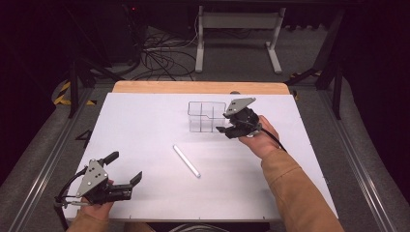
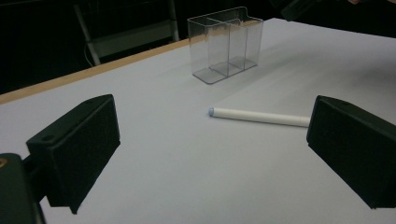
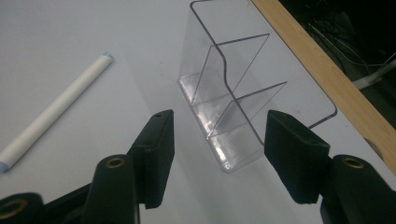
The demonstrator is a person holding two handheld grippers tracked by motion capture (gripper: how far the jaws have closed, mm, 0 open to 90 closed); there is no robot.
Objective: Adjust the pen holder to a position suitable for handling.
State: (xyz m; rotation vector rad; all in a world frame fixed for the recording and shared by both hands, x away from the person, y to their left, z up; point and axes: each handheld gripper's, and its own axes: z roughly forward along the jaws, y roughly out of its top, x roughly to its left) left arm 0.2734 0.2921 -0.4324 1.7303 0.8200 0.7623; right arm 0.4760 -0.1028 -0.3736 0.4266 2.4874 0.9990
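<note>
Right gripper view alone reveals clear organizer's (image 3: 233, 98) inner dividers up close.

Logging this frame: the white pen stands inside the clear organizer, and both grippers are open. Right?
Not quite. The white pen lies flat on the table, apart from the clear organizer, as the high view shows. Both the left gripper and right gripper are open.
</note>
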